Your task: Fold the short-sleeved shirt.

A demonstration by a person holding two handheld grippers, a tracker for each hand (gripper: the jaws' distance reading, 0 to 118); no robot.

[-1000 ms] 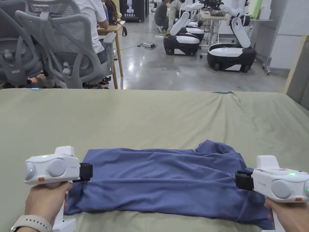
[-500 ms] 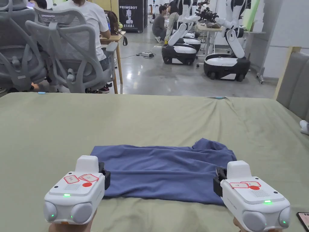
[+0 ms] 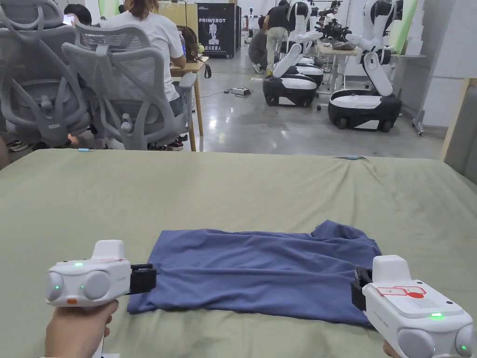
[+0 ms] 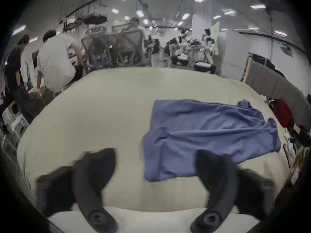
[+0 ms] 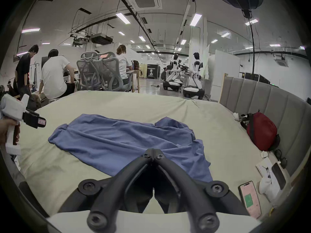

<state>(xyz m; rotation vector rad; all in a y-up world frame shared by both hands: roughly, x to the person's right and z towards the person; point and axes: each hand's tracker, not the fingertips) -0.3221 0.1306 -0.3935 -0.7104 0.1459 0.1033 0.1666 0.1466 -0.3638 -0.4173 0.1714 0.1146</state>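
The left gripper's (image 4: 157, 154) fingers (image 4: 94, 177) stand spread with nothing between them, just off the shirt's (image 3: 261, 270) left end. The right gripper's (image 5: 153, 151) fingers (image 5: 170, 166) are pressed tip to tip over the shirt's near right corner, with no cloth caught between them. A hand (image 3: 77, 326) holds the left gripper's handle.

The blue shirt lies on a bed (image 3: 233, 196) with an olive-green sheet, as one long band, its right end bunched and creased.

The right gripper's top carries two red-edged stickers (image 3: 400, 291). A small one (image 5: 41, 121) sits on a left finger. Their writing is too small to read. Beyond the shirt, far across the floor, a black board (image 3: 215, 21) bears white lettering.

Right of the shirt, a grey padded headboard (image 5: 262, 92) runs along the bed. Against it lie one red bag (image 5: 261, 132), some papers (image 5: 267, 169) and, nearer, one phone (image 5: 249, 199) with its screen lit.

Beyond the shirt, past the bed's far edge, stand two grey mesh chairs (image 3: 130, 93) (image 3: 37, 79), with one person in a white top seated at a wooden tabletop (image 3: 188, 69). Two white-and-black robots (image 3: 365, 100) (image 3: 291, 84) stand on the shiny floor, well apart from the bed. In the right gripper view two more people are off to the shirt's far left, one in black (image 5: 25, 68), one in white (image 5: 53, 75).
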